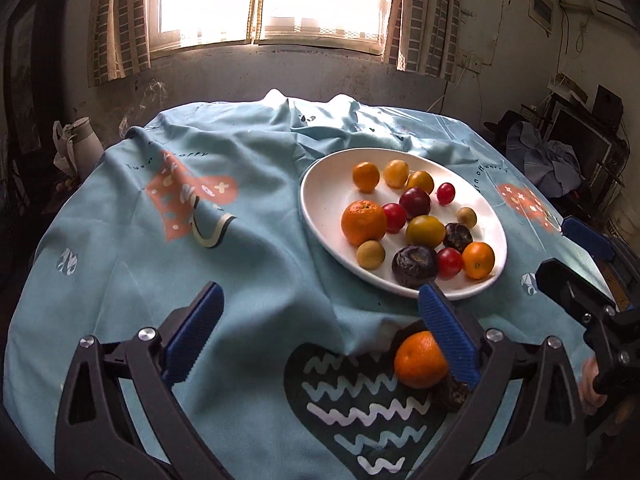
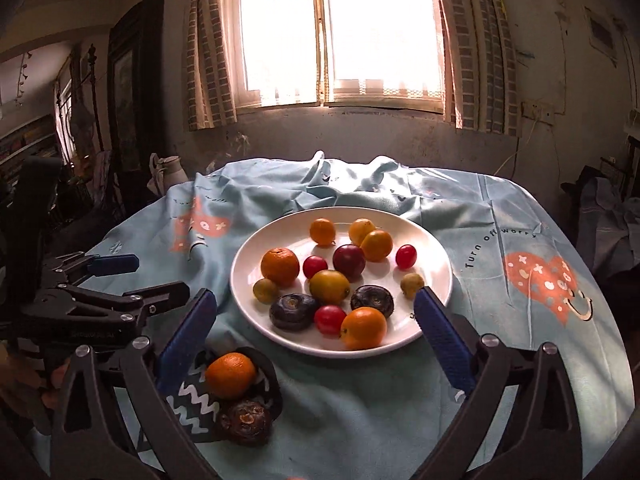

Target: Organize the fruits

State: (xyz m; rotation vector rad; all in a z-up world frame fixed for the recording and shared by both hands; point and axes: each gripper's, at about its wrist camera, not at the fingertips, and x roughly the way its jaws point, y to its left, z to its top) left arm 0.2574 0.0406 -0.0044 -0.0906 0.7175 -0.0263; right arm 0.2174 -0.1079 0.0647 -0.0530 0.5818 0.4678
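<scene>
A bright window (image 2: 340, 40) with checked curtains (image 2: 210, 60) stands behind the table, which is draped in a light blue cloth (image 1: 248, 240) printed with hearts. You are looking across that cloth from its near edge.

The white plate (image 2: 256, 256) sits around the middle of the cloth. It carries a large orange (image 2: 280, 266), several small orange and yellow fruits, red cherry tomatoes, a dark red plum (image 2: 349, 262) and two dark wrinkled fruits (image 2: 293, 311).

Two items lie off the plate, on the dark heart print close to the near edge of the cloth: a loose orange (image 2: 231, 375) and, touching it on the near side, a dark brown wrinkled fruit (image 2: 245, 422).

Your left gripper (image 1: 320, 328) has its jaws spread wide, with nothing clamped between them. In the left wrist view the loose orange lies just beside the inner face of its right-hand blue pad (image 1: 448, 332); whether they touch cannot be told.

Your right gripper (image 2: 316, 328) is likewise spread wide and holds nothing. Its pads frame the near rim of the plate, and the loose orange lies just below its left-hand pad (image 2: 184, 340).
</scene>
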